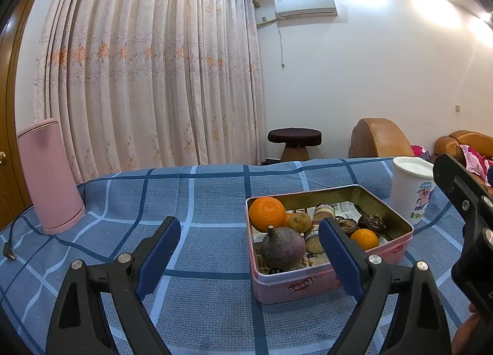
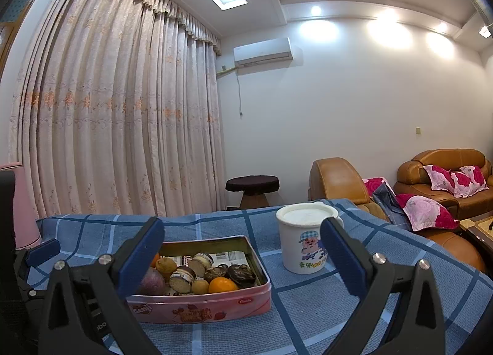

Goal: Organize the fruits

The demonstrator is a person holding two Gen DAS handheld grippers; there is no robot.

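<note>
A pink tin box [image 1: 308, 282] stands on the blue checked tablecloth [image 1: 200, 188]; it also shows in the right wrist view [image 2: 215, 304]. It holds a large orange [image 1: 266, 213], a small orange [image 1: 364, 238], a dull purple round fruit [image 1: 283, 247], a small brown fruit [image 1: 301, 222] and several chocolate cakes [image 2: 243, 275]. My left gripper [image 1: 246, 255] is open and empty, just in front of the box's left side. My right gripper [image 2: 242, 258] is open and empty, in front of the box and a white lidded cup [image 2: 303, 238].
A tall pink cylinder [image 1: 49, 176] with a black cable [image 1: 10, 244] stands at the table's left. The white cup [image 1: 411, 188] is to the right of the box. Behind the table are a curtain, a dark stool [image 1: 294, 142] and brown sofas [image 2: 443, 176].
</note>
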